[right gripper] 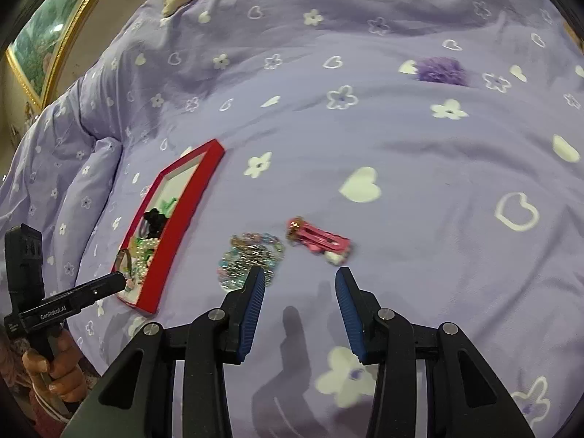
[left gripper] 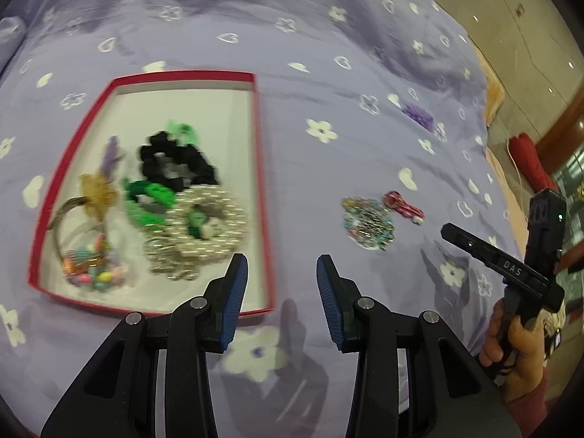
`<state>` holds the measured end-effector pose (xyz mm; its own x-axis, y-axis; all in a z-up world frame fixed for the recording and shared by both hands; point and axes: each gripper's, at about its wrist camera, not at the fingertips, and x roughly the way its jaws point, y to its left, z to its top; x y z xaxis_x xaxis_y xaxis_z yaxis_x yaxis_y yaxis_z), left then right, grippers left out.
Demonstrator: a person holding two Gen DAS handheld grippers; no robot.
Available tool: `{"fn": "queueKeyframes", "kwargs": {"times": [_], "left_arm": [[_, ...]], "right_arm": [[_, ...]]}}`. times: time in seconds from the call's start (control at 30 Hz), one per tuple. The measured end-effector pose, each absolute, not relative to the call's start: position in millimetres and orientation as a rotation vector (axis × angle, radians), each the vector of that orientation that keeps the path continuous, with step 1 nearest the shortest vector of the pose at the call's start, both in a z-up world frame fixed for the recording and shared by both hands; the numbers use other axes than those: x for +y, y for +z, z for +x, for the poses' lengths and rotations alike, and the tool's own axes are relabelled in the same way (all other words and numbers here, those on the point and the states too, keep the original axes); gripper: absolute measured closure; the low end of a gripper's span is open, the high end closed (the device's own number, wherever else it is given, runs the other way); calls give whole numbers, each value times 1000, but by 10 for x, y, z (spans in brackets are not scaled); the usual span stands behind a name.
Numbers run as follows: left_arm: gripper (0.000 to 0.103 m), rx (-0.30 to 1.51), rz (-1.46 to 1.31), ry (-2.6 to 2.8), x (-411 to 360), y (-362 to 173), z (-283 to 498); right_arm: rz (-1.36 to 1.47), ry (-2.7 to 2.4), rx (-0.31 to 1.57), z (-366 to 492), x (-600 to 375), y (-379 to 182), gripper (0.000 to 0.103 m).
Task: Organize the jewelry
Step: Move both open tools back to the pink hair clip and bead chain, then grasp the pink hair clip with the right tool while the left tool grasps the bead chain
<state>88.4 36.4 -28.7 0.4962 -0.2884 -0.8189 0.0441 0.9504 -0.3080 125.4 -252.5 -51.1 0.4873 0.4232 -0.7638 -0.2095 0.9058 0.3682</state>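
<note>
Both pairs of jaws stand apart with nothing between them, above a bed with jewelry half sorted.

The purple bedspread, printed with white hearts and flowers, carries a red box with a white inside, holding a black bracelet, a pearl bracelet, green pieces and coloured beads. The left gripper hovers at the box's near right corner. The right gripper hovers near a beaded bracelet and a pink hair clip, both on the bedspread outside the box. A purple scrunchie lies well apart.
</note>
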Motion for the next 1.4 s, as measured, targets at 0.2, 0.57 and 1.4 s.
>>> {"fn": "queueKeyframes", "kwargs": {"times": [0.2,0.57,1.4], "left_arm": [[65,1045,-211,-261,46,-279,1015],[65,1083,-149,-284,-217,-394,1271],[65,1153,30,-381,-505,-619,1864]], "right_arm": [[232,375,980,1270,-2652,-505,60],[194,381,985,1421,-2694,-533,60],[-223,560,1057,1827,-2150,-798,84]]}}
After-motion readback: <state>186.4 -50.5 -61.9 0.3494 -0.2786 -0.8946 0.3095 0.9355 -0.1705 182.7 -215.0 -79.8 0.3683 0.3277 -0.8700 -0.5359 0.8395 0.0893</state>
